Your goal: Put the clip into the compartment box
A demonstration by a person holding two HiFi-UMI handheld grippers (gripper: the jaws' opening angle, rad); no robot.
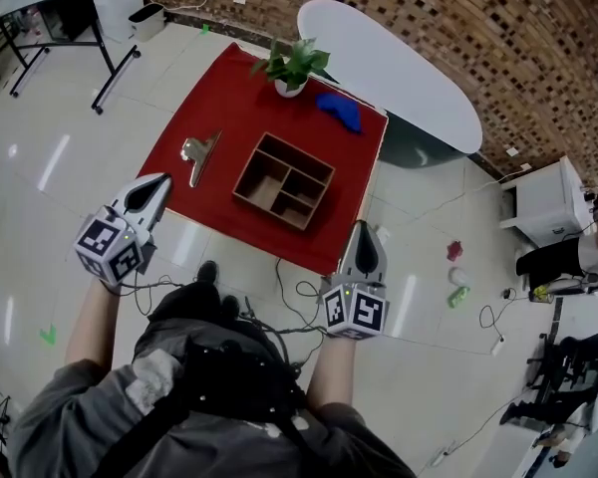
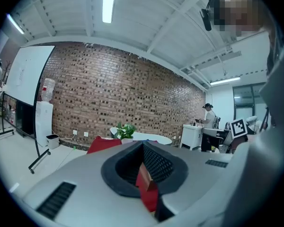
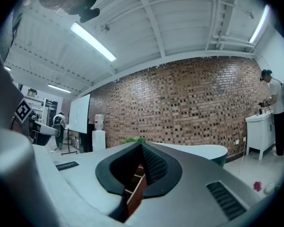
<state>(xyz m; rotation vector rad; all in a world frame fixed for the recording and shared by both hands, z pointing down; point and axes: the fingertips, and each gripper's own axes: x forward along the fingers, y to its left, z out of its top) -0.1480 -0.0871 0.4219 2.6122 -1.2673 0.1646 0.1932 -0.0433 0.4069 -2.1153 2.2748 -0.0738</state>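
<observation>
Lying beside compartment box (image 1: 284,180), clip (image 1: 199,153), left gripper (image 1: 161,181) and right gripper (image 1: 365,231) closed

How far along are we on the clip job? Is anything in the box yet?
Done: nothing yet. The clip lies on the red cloth, left of the compartment box, whose compartments look empty.
In hand: nothing. The left gripper and right gripper are both shut and empty, near the table's near edge.
Left: open over the clip, grip it, carry it to a compartment and release.
</observation>
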